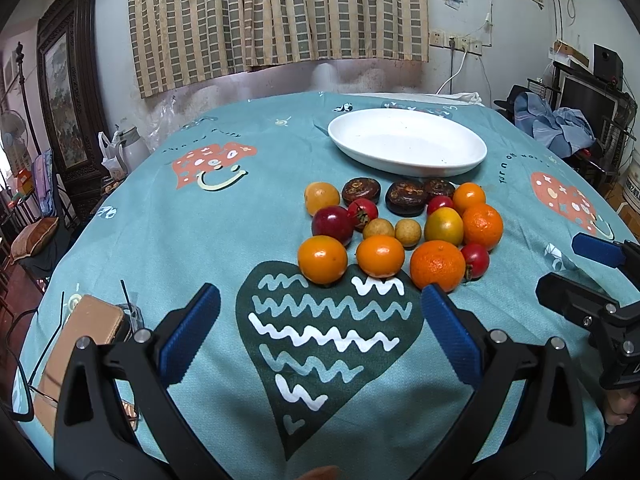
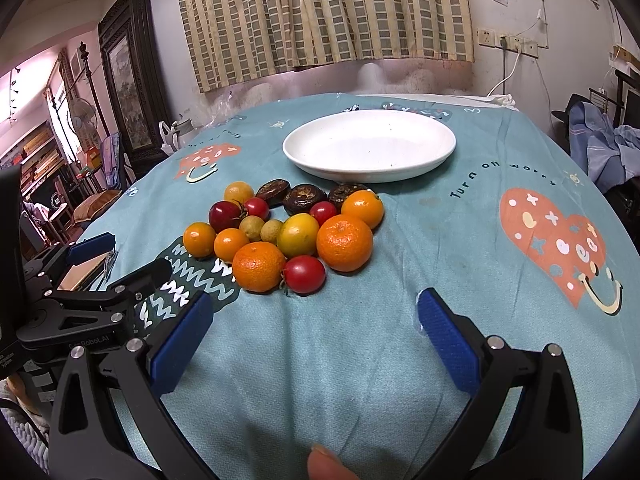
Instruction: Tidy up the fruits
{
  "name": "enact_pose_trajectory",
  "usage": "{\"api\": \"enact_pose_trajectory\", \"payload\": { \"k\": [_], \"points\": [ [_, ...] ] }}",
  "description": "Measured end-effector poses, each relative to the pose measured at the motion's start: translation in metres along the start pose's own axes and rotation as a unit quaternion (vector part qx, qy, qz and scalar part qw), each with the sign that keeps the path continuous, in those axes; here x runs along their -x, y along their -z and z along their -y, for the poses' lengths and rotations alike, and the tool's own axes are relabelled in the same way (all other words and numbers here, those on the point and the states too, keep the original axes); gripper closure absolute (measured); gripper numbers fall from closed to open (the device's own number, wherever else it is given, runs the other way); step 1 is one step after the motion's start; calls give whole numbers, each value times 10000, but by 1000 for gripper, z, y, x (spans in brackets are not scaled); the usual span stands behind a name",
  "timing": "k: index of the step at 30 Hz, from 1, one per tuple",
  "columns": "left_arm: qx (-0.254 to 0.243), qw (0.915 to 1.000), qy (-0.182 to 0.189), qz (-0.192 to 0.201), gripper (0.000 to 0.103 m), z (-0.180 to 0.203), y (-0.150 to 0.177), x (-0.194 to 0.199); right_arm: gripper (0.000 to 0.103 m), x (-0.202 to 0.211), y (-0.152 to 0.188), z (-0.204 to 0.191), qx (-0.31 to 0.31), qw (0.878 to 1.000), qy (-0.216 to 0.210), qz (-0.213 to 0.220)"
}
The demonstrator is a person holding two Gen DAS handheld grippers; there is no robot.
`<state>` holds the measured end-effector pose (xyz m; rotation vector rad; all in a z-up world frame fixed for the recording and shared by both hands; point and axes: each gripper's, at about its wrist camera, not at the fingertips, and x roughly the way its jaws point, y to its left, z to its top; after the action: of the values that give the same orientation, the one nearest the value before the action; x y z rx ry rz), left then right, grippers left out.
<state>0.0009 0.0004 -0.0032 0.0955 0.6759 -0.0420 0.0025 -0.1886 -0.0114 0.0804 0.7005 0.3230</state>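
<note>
A cluster of fruit (image 1: pixel 400 228) lies on the teal tablecloth: oranges, small red tomatoes, two pale longans and three dark brown fruits. It also shows in the right wrist view (image 2: pixel 292 232). An empty white oval plate (image 1: pixel 406 140) (image 2: pixel 368 144) stands just beyond it. My left gripper (image 1: pixel 320 320) is open and empty, just short of the nearest oranges (image 1: pixel 322 259). My right gripper (image 2: pixel 316 332) is open and empty, in front and to the right of a red tomato (image 2: pixel 305 274) and an orange (image 2: pixel 258 266). Each gripper shows in the other's view, the right one (image 1: pixel 592 276) and the left one (image 2: pixel 116 260).
A brown case (image 1: pixel 80 344) with thin wires lies on the cloth at the left, seen also in the right wrist view (image 2: pixel 80 272). Past the table's edges are a dark framed cabinet (image 1: pixel 68 92), a curtain (image 1: pixel 280 16) and clothes on furniture (image 1: pixel 556 124).
</note>
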Motion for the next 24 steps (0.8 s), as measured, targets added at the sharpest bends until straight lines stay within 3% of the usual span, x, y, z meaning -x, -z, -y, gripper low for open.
{"api": "enact_pose_trajectory", "payload": {
  "k": [24],
  "points": [
    [7, 10000, -8, -30, 2, -3, 0, 1, 1, 3, 0, 0, -14, 10000, 10, 6]
  ]
}}
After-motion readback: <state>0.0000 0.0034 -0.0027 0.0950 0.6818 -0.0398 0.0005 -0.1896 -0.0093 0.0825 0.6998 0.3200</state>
